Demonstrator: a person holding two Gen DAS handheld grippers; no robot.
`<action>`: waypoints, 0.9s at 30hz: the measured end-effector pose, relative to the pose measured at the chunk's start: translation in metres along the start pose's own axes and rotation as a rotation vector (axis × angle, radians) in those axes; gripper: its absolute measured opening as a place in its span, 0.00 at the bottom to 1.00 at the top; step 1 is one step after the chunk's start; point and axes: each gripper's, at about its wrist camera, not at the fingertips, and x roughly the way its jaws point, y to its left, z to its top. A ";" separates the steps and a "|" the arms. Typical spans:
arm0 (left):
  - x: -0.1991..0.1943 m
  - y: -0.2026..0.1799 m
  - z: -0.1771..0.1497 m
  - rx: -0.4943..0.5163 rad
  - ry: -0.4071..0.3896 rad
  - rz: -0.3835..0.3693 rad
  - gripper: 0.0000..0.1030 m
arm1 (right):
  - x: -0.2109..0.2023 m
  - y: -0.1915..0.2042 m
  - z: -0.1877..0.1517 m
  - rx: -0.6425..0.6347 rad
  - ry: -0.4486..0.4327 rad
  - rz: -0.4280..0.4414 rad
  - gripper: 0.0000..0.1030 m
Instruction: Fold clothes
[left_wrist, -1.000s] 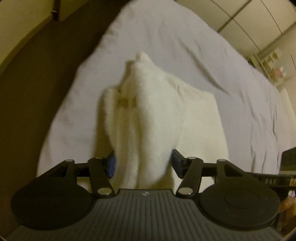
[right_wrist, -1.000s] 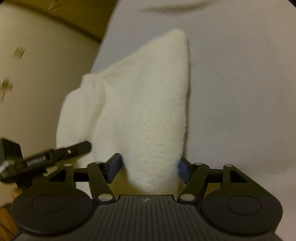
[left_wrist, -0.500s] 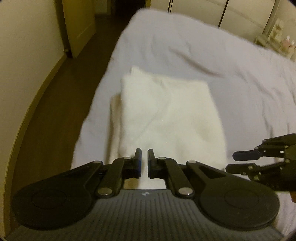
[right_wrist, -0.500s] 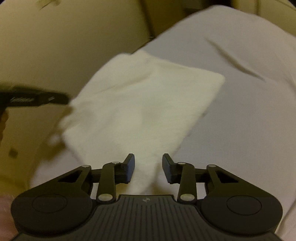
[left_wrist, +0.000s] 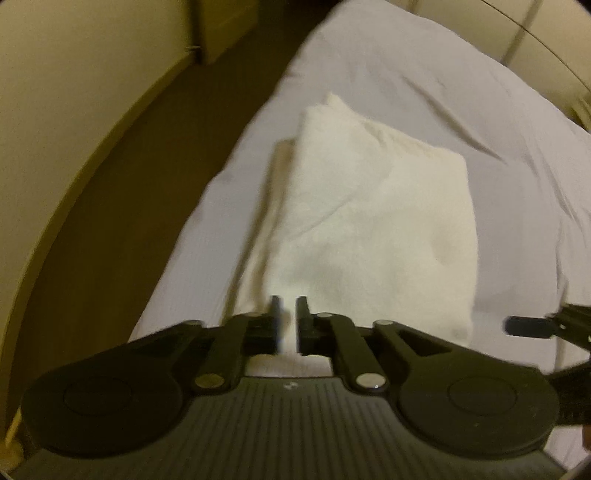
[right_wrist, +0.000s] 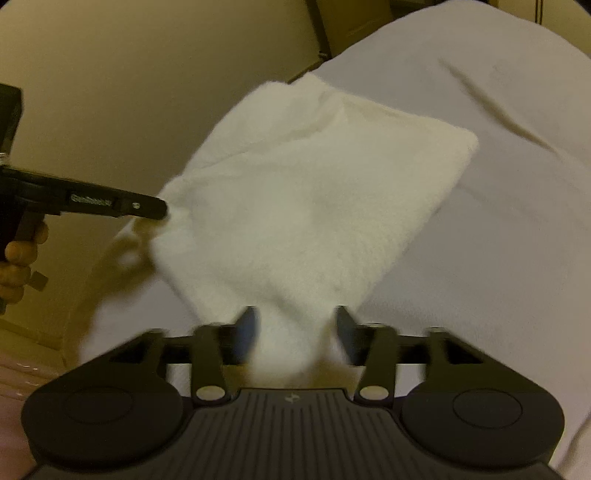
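We see a cream-white fleecy garment (left_wrist: 376, 221) lying folded on the bed (left_wrist: 498, 122), which is covered with a pale grey sheet. The garment forms a rough rectangle, thick and soft, with a diagonal crease across its upper layer and a narrower under layer showing along its left edge. It sits near the bed's left edge, beside the dark floor (left_wrist: 122, 206) and the beige wall (left_wrist: 74, 74).

In the left wrist view its long axis runs from near to far, and the far left corner rises to a small peak. In the right wrist view it lies slanted, its far right corner pointing away to the right.

Our left gripper (left_wrist: 288, 325) hangs above the near edge of the garment, its jaws slightly apart and opening, with nothing pressed between them. Our right gripper (right_wrist: 295, 332) has its jaws wide and opening; the garment's near corner sits between them, but the blurred pads do not press on it.
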 end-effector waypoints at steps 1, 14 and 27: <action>-0.009 -0.003 -0.005 -0.019 0.009 0.026 0.25 | -0.007 0.000 -0.004 0.000 0.005 -0.006 0.77; -0.139 -0.093 -0.086 -0.185 -0.026 0.200 0.59 | -0.120 -0.005 -0.053 -0.060 -0.098 0.026 0.97; -0.250 -0.202 -0.126 -0.234 -0.130 0.302 0.77 | -0.251 -0.038 -0.097 -0.094 -0.192 0.032 0.98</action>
